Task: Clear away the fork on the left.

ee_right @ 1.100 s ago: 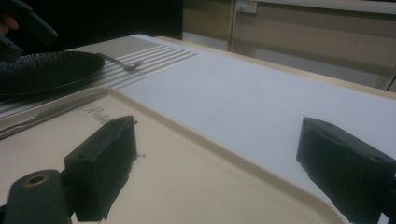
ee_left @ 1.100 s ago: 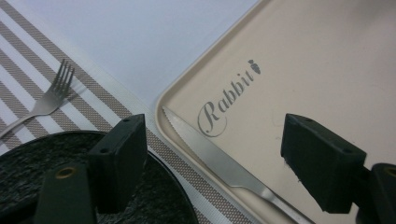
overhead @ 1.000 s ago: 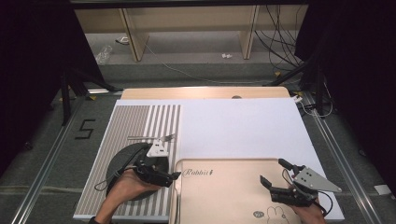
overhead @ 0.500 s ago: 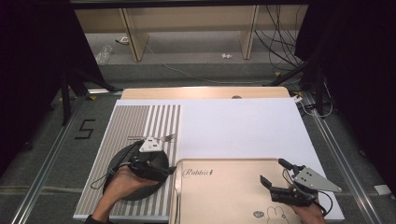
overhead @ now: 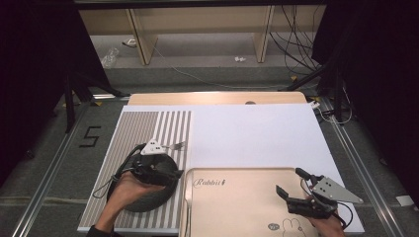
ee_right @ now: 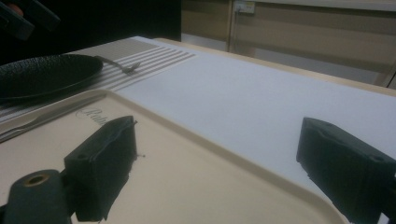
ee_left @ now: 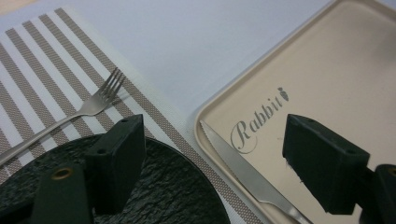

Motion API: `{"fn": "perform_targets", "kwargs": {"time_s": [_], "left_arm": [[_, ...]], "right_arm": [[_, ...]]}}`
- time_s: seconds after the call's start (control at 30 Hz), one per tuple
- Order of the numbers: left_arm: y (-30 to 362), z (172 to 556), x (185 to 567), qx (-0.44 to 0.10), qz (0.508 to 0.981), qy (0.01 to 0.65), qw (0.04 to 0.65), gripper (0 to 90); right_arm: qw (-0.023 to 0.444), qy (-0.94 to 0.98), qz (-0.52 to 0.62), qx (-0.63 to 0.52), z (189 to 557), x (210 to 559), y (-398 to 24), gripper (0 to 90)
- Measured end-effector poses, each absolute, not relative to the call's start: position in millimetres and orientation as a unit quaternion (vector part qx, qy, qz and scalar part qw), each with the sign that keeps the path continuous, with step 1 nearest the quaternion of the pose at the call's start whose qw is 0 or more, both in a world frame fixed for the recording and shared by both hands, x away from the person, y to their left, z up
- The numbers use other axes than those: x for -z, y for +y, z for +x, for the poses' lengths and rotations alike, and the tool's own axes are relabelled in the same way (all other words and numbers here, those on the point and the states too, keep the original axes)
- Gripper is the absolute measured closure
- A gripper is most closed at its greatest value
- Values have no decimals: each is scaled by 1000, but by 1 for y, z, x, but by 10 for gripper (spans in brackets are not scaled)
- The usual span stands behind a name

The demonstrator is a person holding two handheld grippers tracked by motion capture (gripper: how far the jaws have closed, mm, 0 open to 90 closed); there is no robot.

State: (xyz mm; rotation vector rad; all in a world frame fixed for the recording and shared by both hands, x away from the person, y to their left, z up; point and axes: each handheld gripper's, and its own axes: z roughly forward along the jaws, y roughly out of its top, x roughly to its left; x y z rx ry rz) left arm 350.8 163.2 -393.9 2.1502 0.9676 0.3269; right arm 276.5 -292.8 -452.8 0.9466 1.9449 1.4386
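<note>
Left gripper point(ee_left: 210, 158) jaws open over plate point(ee_left: 154, 196) lower left, knife point(ee_left: 247, 175) on tray point(ee_left: 327, 70) lower middle, right gripper point(overhead: 296, 190) also open; flat knife could slip or scrape tray when pinched.

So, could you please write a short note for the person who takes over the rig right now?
Left gripper: jaws open, empty, above the black plate on the striped placemat.
Right gripper: jaws open, empty, over the right part of the beige tray.
Fork lies on the placemat beside the plate. Knife lies in the tray at its left edge.
Done: plate and fork are on the placemat.
Left, probably: move the knife to the placemat.
</note>
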Motion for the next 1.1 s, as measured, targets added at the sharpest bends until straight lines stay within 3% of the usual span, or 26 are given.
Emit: {"fn": "perform_targets", "kwargs": {"time_s": [0.53, 1.1], "left_arm": [[187, 379, 391, -141, 827, 400, 370, 215], [208, 453, 412, -150, 853, 412, 283, 224]], "right_arm": [[269, 718, 354, -536, 274, 452, -291, 128], [267, 719, 356, -534, 274, 452, -292, 129]]}}
